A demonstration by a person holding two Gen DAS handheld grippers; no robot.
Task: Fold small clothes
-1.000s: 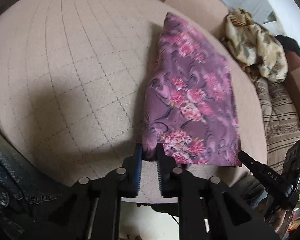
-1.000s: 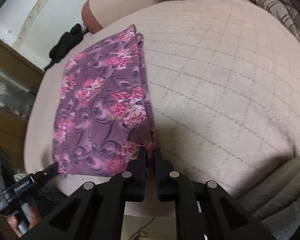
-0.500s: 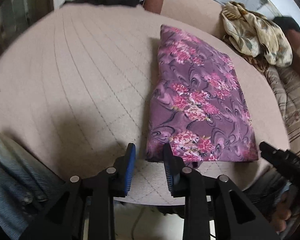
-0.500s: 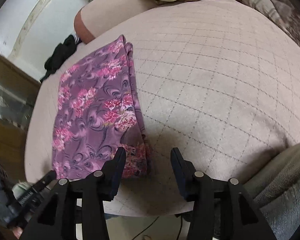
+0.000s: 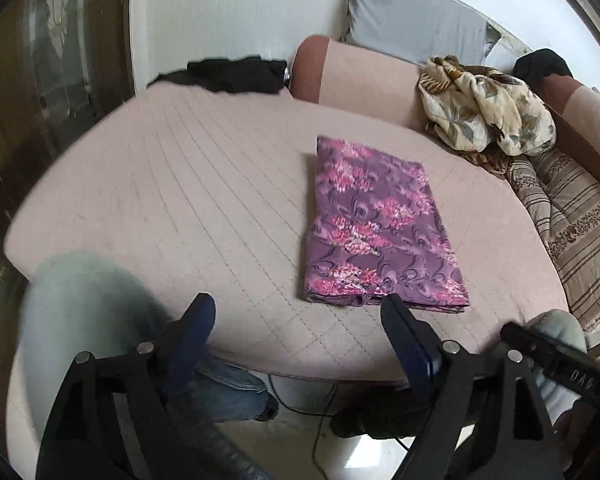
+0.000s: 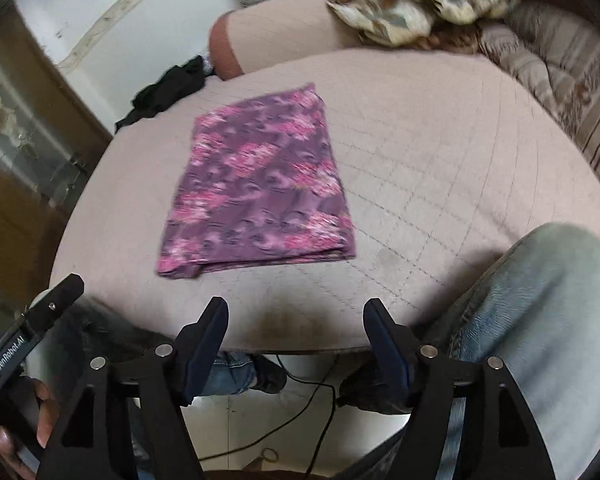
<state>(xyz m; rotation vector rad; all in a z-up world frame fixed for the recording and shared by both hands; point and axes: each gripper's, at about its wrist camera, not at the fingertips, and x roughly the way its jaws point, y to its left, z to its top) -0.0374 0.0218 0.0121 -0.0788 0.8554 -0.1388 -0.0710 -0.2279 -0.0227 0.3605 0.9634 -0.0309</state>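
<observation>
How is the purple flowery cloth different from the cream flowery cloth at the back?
The purple flowery cloth lies flat, folded into a neat rectangle; the cream flowery cloth is crumpled in a heap. The purple one rests on the bed's quilted pink cover, nearer the grippers; the cream one sits farther back against the bolster. The purple one has pink blossoms; the cream one has brown and grey leaves. Both are printed fabric, and neither gripper holds them.

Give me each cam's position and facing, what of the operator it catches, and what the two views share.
Left wrist: sits on the left gripper, open, pulled back off the bed's near edge, facing the folded purple floral cloth; the operator's jeans and the other gripper's tip show.
Right wrist: sits on the right gripper, open, facing the cloth from its right; a denim knee and the hand on the left gripper show.
Shared: cloth, quilted bed cover, black garment, floral blanket.
</observation>
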